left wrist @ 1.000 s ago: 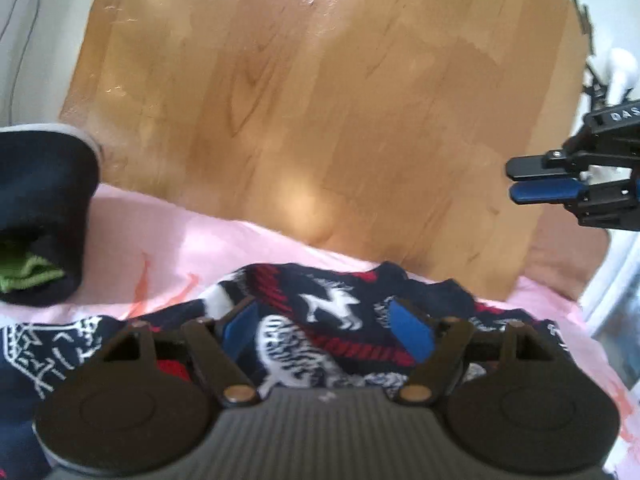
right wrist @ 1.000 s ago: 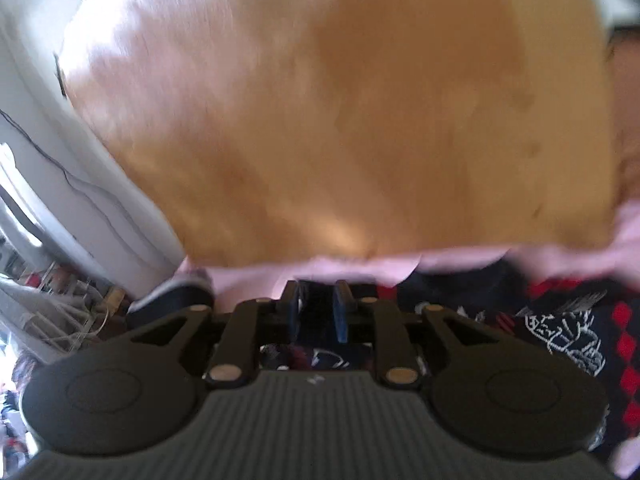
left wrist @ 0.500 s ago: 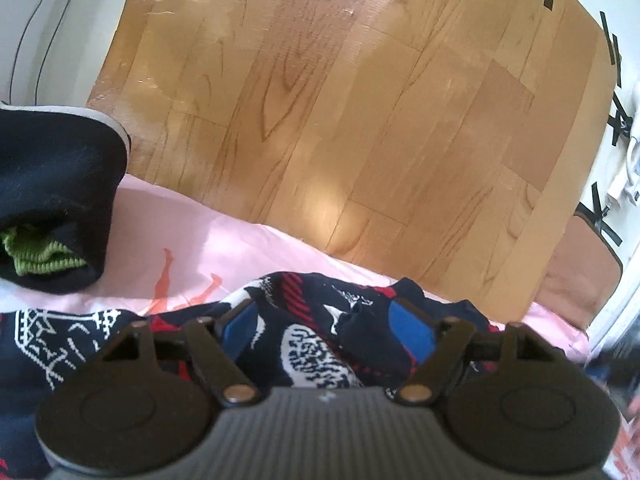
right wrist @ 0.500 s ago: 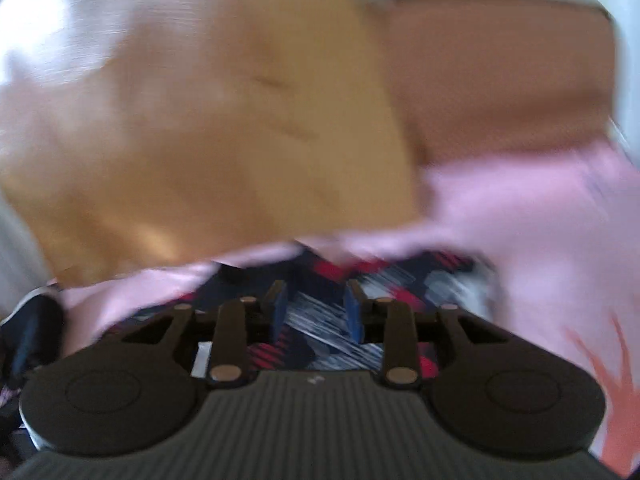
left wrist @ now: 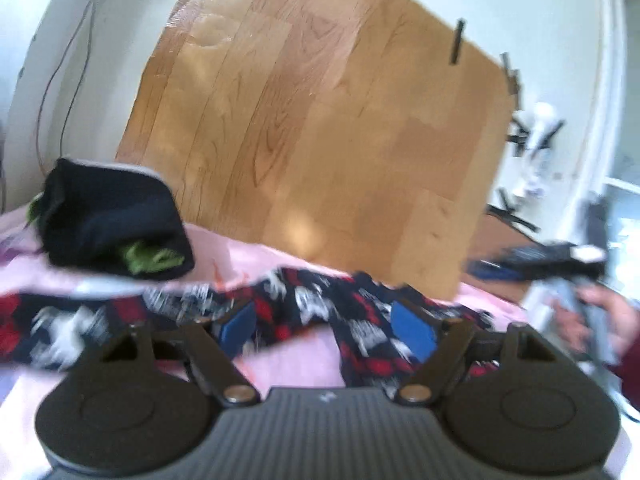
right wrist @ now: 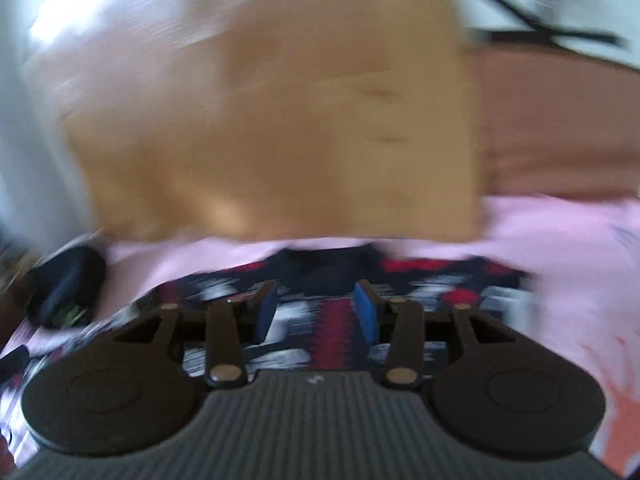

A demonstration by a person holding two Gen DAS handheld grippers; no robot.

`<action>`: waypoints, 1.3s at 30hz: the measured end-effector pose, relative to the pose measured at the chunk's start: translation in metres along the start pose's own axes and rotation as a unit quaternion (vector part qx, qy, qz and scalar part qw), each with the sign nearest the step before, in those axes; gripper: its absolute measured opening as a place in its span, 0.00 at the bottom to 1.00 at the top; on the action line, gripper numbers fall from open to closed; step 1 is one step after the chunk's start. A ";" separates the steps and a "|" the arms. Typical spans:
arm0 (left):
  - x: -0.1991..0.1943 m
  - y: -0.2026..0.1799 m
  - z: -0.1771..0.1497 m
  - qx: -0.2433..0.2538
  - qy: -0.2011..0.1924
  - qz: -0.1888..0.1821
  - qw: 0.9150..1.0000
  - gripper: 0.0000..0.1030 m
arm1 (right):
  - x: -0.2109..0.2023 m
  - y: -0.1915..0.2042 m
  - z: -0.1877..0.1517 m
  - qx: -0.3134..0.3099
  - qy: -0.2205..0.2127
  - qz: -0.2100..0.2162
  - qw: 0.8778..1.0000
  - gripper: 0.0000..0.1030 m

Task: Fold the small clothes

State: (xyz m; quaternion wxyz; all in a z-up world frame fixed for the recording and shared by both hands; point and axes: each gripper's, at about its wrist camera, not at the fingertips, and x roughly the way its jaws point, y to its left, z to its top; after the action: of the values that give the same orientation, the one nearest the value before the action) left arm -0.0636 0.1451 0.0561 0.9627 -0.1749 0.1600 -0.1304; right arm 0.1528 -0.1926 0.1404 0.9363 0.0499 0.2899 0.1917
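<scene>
Both our left gripper and right gripper gape over a soft, light patterned garment; we'd pinch its far edge

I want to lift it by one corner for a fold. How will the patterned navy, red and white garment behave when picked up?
The patterned garment lies rumpled in uneven folds on the pink sheet, so it is probably floppy and would drape from a single pinch. It looks thin, hence likely light. The open left gripper may drag it rather than slide.
</scene>
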 end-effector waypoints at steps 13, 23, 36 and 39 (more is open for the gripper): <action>-0.119 0.015 -0.040 -0.028 -0.050 -0.011 0.998 0.77 | 0.100 0.331 -0.071 -0.315 0.117 0.269 0.903 0.49; -0.146 0.047 -0.045 -0.060 -0.059 0.024 0.996 0.77 | 0.163 0.397 -0.093 -0.348 0.152 0.242 0.893 0.11; -0.091 0.034 -0.020 -0.056 -0.034 0.004 0.998 0.77 | 0.065 0.206 0.111 -0.093 -0.095 0.156 0.979 0.10; -0.064 0.024 -0.002 -0.046 -0.029 0.006 0.998 0.77 | 0.035 0.116 0.125 -0.029 -0.142 0.102 0.984 0.10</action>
State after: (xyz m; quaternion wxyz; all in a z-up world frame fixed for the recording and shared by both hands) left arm -0.1179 0.1859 0.0615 0.9585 -0.2221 0.1394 -0.1116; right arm 0.2114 -0.0697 0.2494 0.9446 0.0787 0.1418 0.2853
